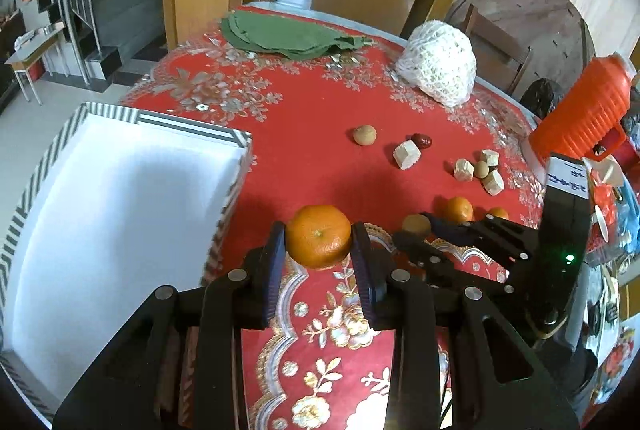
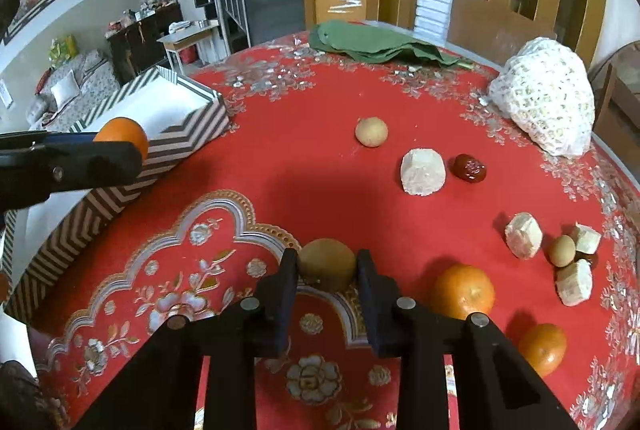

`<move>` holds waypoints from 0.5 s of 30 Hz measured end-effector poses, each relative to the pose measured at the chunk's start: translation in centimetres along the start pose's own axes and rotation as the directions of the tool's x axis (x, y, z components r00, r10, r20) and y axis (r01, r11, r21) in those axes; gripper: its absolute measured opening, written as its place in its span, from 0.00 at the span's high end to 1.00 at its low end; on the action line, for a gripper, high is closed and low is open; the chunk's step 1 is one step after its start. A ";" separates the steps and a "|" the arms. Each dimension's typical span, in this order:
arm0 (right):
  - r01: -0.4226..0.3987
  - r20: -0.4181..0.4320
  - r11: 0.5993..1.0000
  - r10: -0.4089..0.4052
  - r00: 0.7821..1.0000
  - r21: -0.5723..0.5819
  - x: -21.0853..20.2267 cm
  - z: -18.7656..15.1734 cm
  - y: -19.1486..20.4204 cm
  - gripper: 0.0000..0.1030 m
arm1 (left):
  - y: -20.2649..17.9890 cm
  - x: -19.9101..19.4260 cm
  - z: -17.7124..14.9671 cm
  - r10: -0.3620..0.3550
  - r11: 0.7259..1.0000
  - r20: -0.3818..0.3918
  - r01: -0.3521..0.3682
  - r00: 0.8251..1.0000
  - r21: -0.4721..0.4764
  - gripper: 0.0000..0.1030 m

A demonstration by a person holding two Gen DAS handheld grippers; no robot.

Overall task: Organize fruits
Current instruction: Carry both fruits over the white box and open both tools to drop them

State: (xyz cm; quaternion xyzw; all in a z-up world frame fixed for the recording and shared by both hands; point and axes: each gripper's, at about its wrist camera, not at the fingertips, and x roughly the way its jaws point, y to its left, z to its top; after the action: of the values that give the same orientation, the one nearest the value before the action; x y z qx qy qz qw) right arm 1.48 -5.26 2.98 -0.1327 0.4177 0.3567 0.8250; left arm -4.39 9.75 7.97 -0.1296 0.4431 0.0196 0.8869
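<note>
Left wrist view shows the left hand-held gripper [image 1: 319, 236] clenched on a mandarin [image 1: 318, 236], held above the tabletop [image 1: 312, 118] just right of the striped box [image 1: 120, 190], whose near and left edges are cut off by the frame. In the right wrist view only one black finger of this gripper and a sliver of the mandarin show, in front of the box. The right hand-held gripper [image 2: 327, 264] grasps a round brown fruit [image 2: 327, 264]; its underside is hidden by the fingers, and I cannot tell whether it rests on the cloth.

Loose on the tabletop, counted in the right wrist view: two more mandarins [image 2: 464, 290], one partly behind the gripper frame; two small tan round fruits [image 2: 371, 131]; four pale cut chunks [image 2: 423, 172]; one red date [image 2: 470, 168]. A white foam net bundle [image 2: 544, 102] and a pile of green leaves [image 2: 376, 46] lie at the far side. An orange ribbed jug [image 1: 588, 110] stands at the right edge of the left wrist view.

A red cloth with silver and gold flowers covers the tabletop. Behind it are wooden doors, a chair back, a staircase with metal railing, and framed pictures too blurred to read.
</note>
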 end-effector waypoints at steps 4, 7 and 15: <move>-0.013 0.027 1.000 0.013 1.000 0.011 -1.2 0.2 0.7 0.73 | 0.7 -1.3 -0.1 0.026 1.000 0.023 -0.026 0.999 0.003 0.69; -0.031 0.045 1.000 0.030 0.999 0.004 -1.7 0.5 1.7 0.73 | 1.6 -2.0 -0.1 0.045 0.999 0.033 -0.045 0.998 -0.003 0.70; -0.078 0.046 0.995 0.081 0.996 -0.057 -1.8 1.8 5.3 0.73 | 4.5 -3.2 -0.8 0.098 0.995 0.043 -0.096 0.994 -0.032 0.70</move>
State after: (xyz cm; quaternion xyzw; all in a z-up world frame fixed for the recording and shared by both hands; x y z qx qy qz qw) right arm -1.90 -1.41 5.95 -0.1301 0.3926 0.4039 0.8160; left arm -7.60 14.17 9.12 -0.1208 0.4287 0.0722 0.8924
